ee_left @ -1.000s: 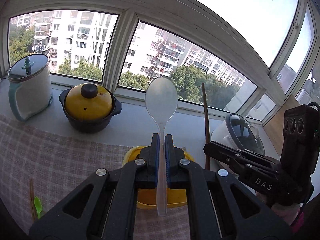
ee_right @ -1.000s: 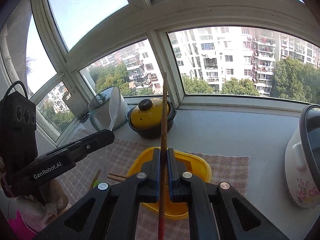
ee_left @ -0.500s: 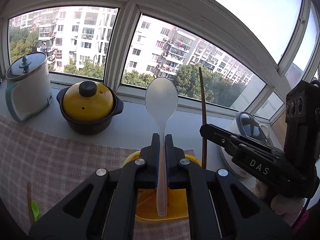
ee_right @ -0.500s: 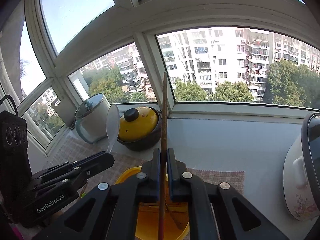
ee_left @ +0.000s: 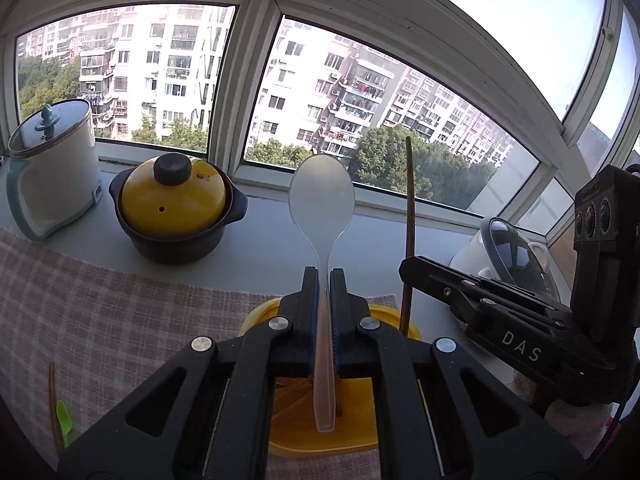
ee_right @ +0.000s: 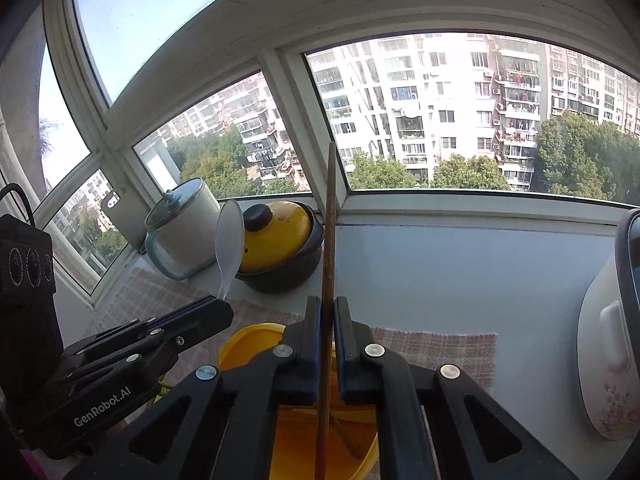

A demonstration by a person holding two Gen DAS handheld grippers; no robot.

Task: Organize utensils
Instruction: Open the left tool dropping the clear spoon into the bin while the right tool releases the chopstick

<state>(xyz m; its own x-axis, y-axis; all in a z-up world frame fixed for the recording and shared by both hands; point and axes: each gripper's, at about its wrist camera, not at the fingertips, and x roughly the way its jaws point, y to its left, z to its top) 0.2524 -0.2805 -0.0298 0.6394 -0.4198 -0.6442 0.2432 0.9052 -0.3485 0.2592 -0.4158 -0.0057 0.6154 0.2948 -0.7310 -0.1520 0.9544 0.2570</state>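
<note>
My left gripper [ee_left: 324, 280] is shut on a translucent white spoon [ee_left: 322, 208], held upright with its bowl up; its handle end hangs over the yellow container [ee_left: 360, 436]. My right gripper [ee_right: 327, 308] is shut on a brown wooden chopstick [ee_right: 329, 220], also upright, its lower end inside the same yellow container [ee_right: 244, 344], where another chopstick [ee_right: 344, 436] lies. Each gripper shows in the other's view: the right one [ee_left: 412, 268] with the chopstick [ee_left: 409, 216], the left one [ee_right: 222, 312] with the spoon [ee_right: 230, 240]. A chopstick [ee_left: 51, 404] and a green utensil [ee_left: 64, 420] lie on the cloth at left.
A checked cloth [ee_left: 100, 312] covers the counter. On the sill stand a yellow-lidded dark pot [ee_left: 176, 208], a white pot with glass lid [ee_left: 52, 168] and a white rice cooker [ee_left: 508, 252], which also shows at right in the right wrist view [ee_right: 612, 340].
Both grippers have lowered toward the yellow container, carrying spoon and chopstick; the container now sits under both and the chopstick's lower end is inside it.
</note>
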